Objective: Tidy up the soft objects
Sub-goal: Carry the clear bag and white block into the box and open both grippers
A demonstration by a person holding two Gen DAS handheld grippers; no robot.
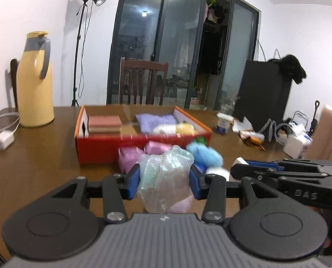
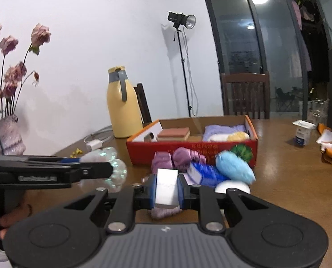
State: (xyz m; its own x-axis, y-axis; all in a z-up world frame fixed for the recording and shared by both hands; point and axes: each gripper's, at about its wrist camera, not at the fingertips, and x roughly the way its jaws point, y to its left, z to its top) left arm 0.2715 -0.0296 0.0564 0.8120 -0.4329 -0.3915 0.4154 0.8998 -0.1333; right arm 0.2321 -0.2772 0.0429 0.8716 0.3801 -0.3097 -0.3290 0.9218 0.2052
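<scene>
While a crumpled clear plastic bag (image 1: 166,178) is clamped between the left gripper (image 1: 164,184) jaws, the red box (image 1: 141,143) is seen ahead of them across the desk (image 1: 36,156), with yarn skeins (image 1: 204,155) just beyond the jaws. In the right wrist view, a white block (image 2: 166,187) is pinched by the right gripper (image 2: 166,192) jaws, the red box again ahead. Carrying appears under way; next, each item must be brought over the box and released.

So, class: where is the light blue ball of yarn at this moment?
In the right wrist view, the light blue yarn ball lies on the table right of centre, before the red box, beside the dark blue skein.
</scene>
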